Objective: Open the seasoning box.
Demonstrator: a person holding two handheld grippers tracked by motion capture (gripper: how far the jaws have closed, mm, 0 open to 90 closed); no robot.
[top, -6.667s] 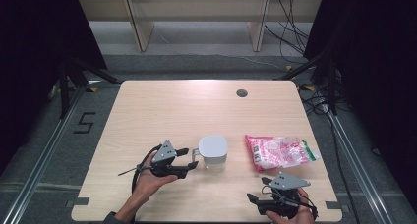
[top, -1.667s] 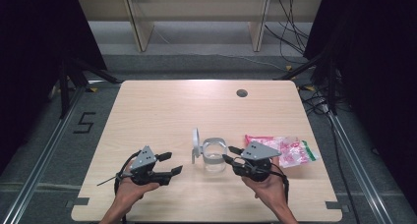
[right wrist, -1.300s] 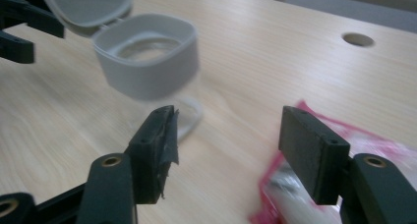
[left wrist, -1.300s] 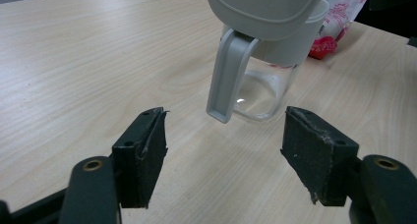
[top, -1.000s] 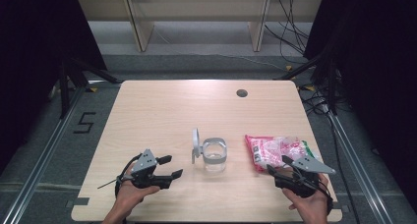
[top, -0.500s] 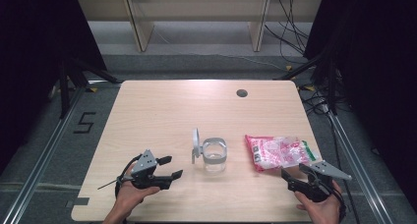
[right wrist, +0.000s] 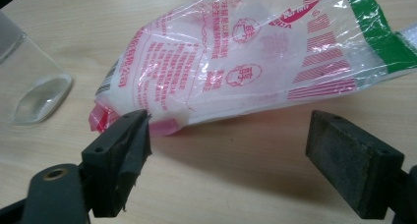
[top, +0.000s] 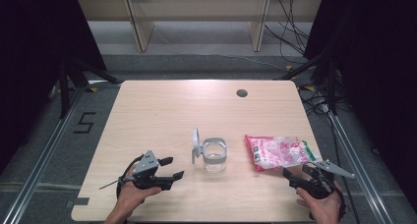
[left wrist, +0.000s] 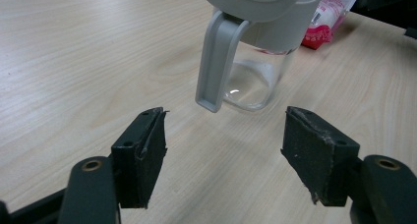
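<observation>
Two grippers hovered wide-fingered over the desk (top: 147, 106), the right gripper (top: 301, 177), fingers just opened and empty, beside the pink bag (top: 278, 152), the left gripper (top: 169, 169) facing the glass jar (top: 214, 155).

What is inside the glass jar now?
The glass jar looks empty; the table shows through its clear bottom. Its grey lid stands open, hiding part of the rim in the left gripper view.

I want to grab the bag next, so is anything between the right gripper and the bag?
Nothing visible. The right gripper has its jaws open just short of the bag, with bare table between them. The jar stands off to the bag's left.
</observation>
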